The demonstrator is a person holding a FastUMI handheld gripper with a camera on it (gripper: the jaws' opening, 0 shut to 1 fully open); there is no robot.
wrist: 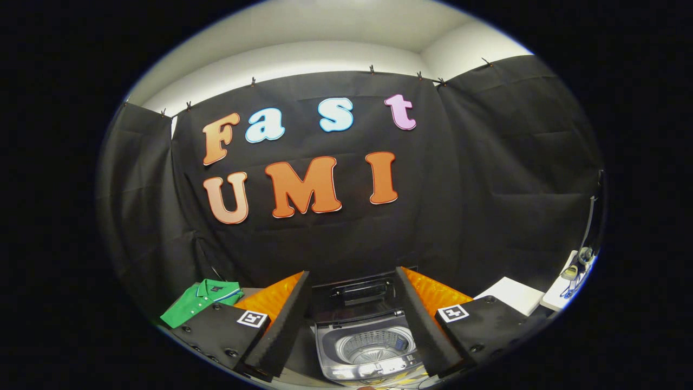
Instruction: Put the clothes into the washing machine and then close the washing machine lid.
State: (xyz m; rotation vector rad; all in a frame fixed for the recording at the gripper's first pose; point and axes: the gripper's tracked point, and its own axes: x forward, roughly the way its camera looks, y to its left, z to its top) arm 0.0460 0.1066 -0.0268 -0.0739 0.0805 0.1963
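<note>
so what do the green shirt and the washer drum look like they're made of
Green polo shirt: soft knit fabric, matte, folded flat with a striped collar. Washing machine drum: probably stainless steel, shiny and perforated. The open gripper hangs above it.

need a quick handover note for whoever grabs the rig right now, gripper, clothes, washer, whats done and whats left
Gripper: open and holding nothing, fingers spread wide with the washer seen between them.
Washer: just ahead of the fingers, lid raised at the back, drum looks empty as far as it shows.
Shirt: green, folded, lying flat beyond the left finger and off to the washer's left, untouched.
Done: nothing yet beyond the lid already being up.
Left: pick up the shirt, drop it in the drum, then shut the lid.
</note>
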